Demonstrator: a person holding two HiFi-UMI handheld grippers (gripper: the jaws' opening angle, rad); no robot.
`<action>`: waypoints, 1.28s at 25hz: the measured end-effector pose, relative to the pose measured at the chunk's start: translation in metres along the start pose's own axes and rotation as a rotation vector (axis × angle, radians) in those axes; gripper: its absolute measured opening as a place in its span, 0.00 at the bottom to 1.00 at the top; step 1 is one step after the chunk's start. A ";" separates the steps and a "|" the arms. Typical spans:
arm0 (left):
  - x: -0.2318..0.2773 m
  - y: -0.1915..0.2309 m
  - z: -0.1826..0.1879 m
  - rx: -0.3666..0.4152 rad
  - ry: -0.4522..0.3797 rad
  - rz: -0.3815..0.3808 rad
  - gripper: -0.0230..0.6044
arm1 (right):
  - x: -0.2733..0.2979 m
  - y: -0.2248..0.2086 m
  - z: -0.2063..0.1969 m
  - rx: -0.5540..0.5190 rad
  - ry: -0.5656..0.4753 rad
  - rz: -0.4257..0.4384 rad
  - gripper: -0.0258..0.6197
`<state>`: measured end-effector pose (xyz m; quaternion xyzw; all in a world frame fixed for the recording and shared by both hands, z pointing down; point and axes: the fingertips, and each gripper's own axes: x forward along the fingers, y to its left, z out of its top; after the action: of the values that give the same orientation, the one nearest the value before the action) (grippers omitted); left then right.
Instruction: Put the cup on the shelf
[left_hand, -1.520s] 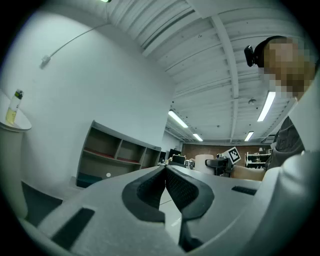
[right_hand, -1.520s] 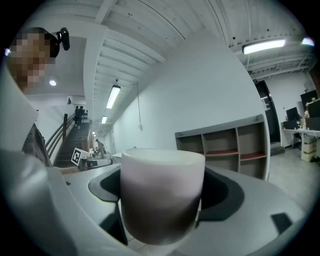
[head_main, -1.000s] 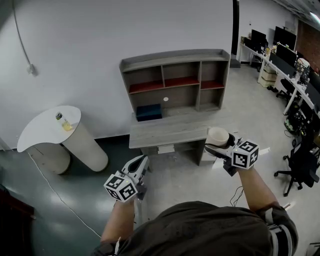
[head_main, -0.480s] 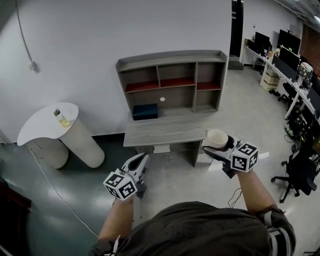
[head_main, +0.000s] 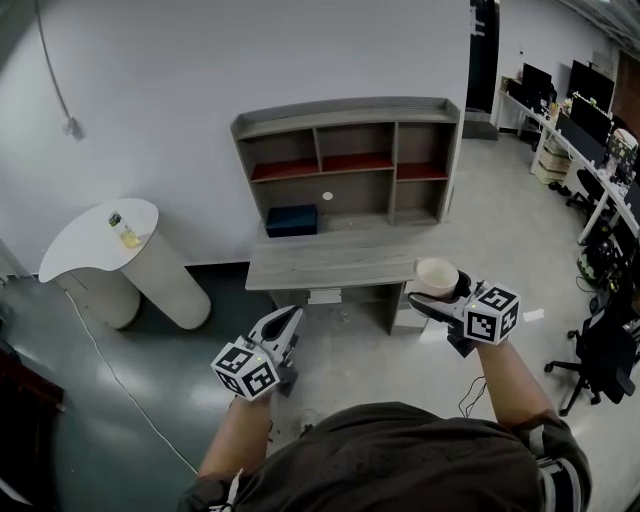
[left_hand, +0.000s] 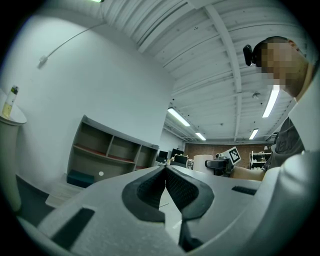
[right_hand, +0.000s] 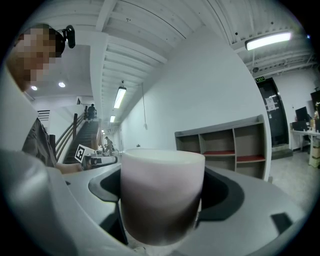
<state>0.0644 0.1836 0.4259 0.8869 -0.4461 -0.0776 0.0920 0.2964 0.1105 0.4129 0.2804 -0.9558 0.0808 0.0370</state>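
A cream-white cup stands upright between the jaws of my right gripper, which is shut on it; in the right gripper view the cup fills the middle. The grey shelf unit with red-lined compartments stands on a grey desk against the white wall, ahead of both grippers; the shelf unit also shows behind the cup. My left gripper is held low at the left, shut with nothing in it, its pads touching.
A dark blue box sits on the desk under the shelf unit. A round white pedestal table with a small bottle stands at the left. Office desks and chairs line the right side. A cable runs across the floor.
The view has shifted slightly; the desk and shelf unit sit a little differently in frame. Both grippers keep their pose, the cup still held in the right one.
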 end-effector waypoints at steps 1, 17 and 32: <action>0.002 0.006 0.001 -0.002 -0.002 0.002 0.04 | 0.006 -0.002 0.000 0.001 0.001 0.002 0.71; 0.060 0.245 0.055 0.023 -0.008 -0.088 0.04 | 0.239 -0.059 0.044 -0.015 -0.038 -0.046 0.71; 0.126 0.442 0.123 0.051 0.000 -0.118 0.04 | 0.423 -0.133 0.097 -0.008 -0.072 -0.101 0.71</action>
<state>-0.2315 -0.1876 0.4026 0.9136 -0.3950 -0.0715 0.0648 0.0108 -0.2405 0.3843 0.3306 -0.9415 0.0650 0.0077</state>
